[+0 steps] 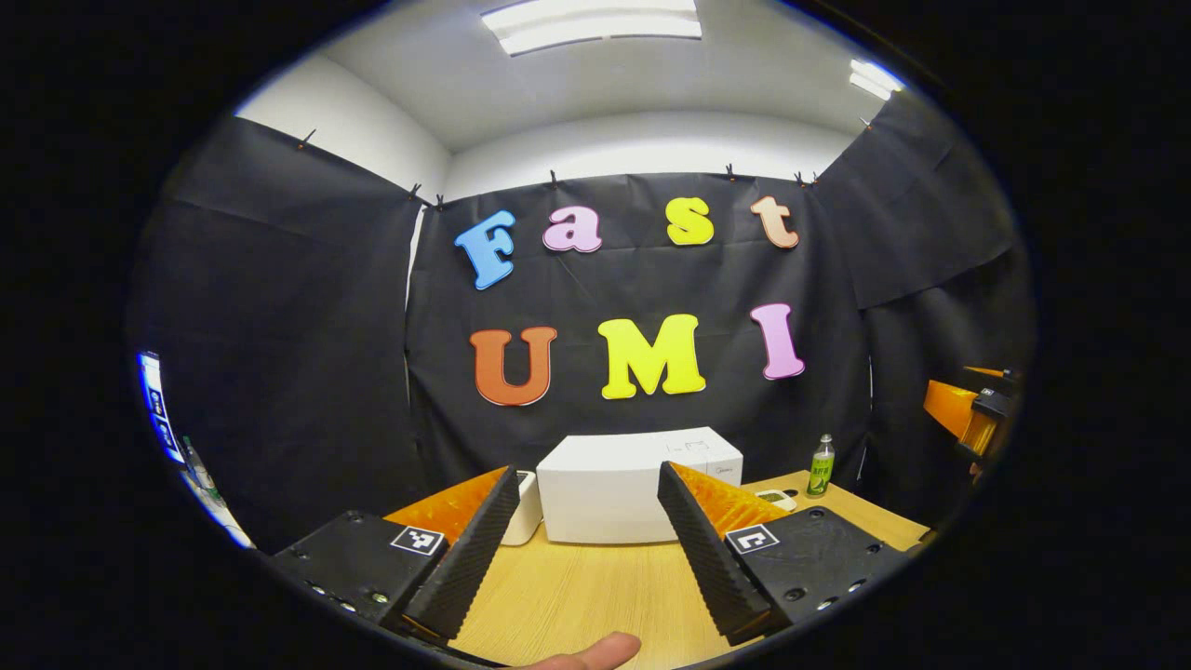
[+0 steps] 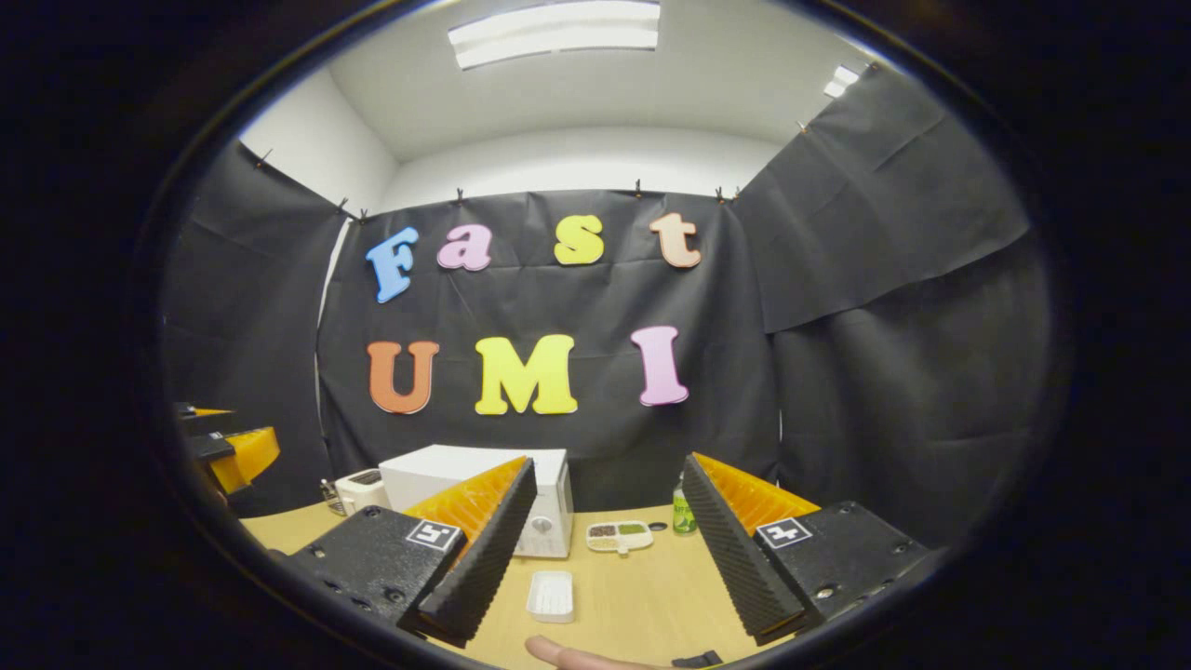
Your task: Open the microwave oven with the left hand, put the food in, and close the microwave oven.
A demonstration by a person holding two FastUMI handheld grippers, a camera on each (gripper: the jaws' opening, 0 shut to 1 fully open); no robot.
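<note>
1. White microwave [image 1: 640,486] is sitting at the back of the wooden table [image 1: 595,596], door closed, straight ahead between my left gripper [image 1: 588,549]'s spread fingers.
2. I am holding the left gripper released, gripping nothing, above bare tabletop.
3. I am seeing a green bottle [image 1: 821,465] standing right of the microwave, and a small white appliance [image 1: 526,507] touching its left side.
4. I am keeping the right gripper [image 2: 600,558] released too, hovering over the table.
5. Through the right gripper view, a white tray [image 2: 551,596] is lying between its fingers, well in front of the microwave [image 2: 484,498].
6. A compartment dish [image 2: 619,535] holding food is resting just right of the microwave, near the bottle [image 2: 684,512].
</note>
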